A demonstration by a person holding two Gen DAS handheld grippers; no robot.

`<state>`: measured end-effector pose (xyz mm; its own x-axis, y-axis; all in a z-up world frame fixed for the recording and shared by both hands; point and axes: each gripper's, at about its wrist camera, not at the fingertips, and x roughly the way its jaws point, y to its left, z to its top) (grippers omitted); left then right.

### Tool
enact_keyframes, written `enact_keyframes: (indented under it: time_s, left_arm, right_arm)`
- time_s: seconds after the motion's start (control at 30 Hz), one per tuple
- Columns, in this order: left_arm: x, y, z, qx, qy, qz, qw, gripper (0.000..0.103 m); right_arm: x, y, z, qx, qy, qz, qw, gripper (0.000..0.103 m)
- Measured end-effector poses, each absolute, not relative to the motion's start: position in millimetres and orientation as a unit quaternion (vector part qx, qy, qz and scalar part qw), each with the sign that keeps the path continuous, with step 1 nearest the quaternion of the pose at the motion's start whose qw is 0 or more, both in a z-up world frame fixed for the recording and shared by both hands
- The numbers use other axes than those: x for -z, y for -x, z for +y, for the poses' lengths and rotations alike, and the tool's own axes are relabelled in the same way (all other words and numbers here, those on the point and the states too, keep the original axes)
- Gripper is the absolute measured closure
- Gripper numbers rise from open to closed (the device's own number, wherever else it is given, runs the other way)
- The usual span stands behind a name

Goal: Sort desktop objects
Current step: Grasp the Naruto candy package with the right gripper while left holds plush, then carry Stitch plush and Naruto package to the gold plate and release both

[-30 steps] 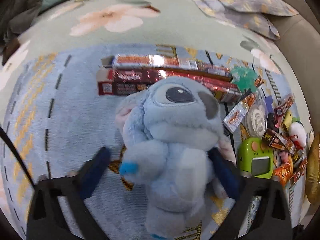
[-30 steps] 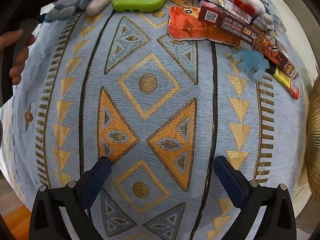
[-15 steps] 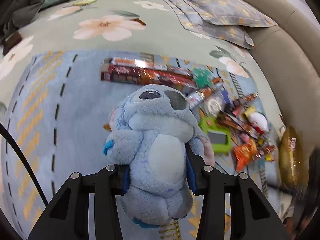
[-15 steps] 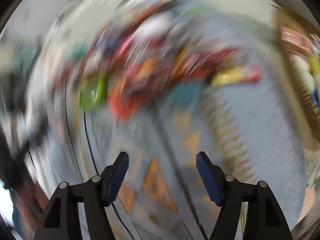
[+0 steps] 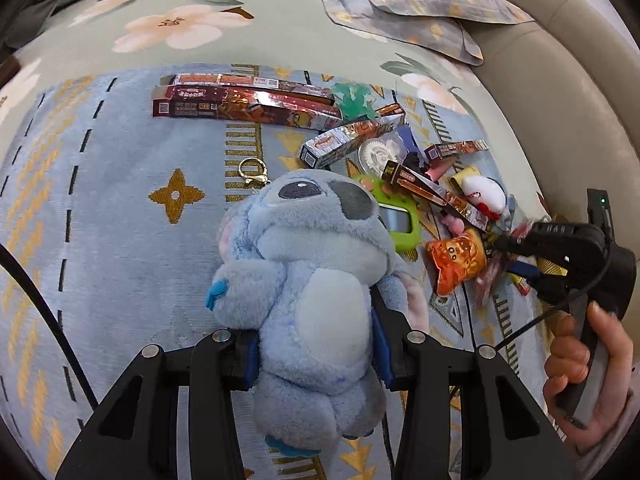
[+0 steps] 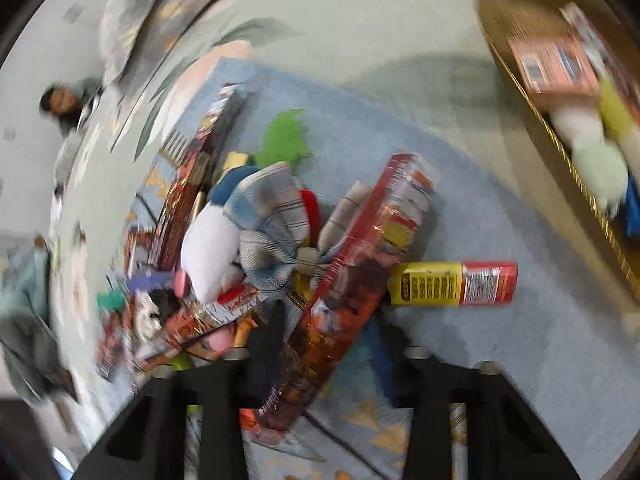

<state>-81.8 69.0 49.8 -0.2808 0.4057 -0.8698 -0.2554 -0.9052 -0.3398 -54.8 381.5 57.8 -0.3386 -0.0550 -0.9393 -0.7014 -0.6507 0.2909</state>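
The blue plush toy (image 5: 316,292) sat clamped at its belly between the pads of the left gripper (image 5: 314,356), held above the patterned blue cloth (image 5: 120,208), belly toward the camera. Beyond the toy's head lay a gold key ring (image 5: 251,170); to the toy's right, a green gadget (image 5: 400,220) and an orange snack pouch (image 5: 456,258) at the edge of the heap. The right gripper (image 6: 320,364), gripped by a hand (image 5: 580,364) right of the toy, had just been closing and pinched a long red snack packet (image 6: 352,280). Near that packet lay a yellow-and-red tube (image 6: 452,283).
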Motion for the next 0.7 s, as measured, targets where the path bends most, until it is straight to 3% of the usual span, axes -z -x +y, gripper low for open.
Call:
enact_keyframes:
  time_s: [0.37,0.7]
  left_arm:
    - [-61,63,86,-0.791,0.565,-0.057,0.228,0.062]
    - [-88,18,146,-0.772,0.566,-0.057,0.284,0.062]
  right_arm:
    - [-89,-23,375,-0.771,0.557,0.285,0.116,0.086]
    - [-111,-100,409,-0.759,0.570,0.292,0.120,0.086]
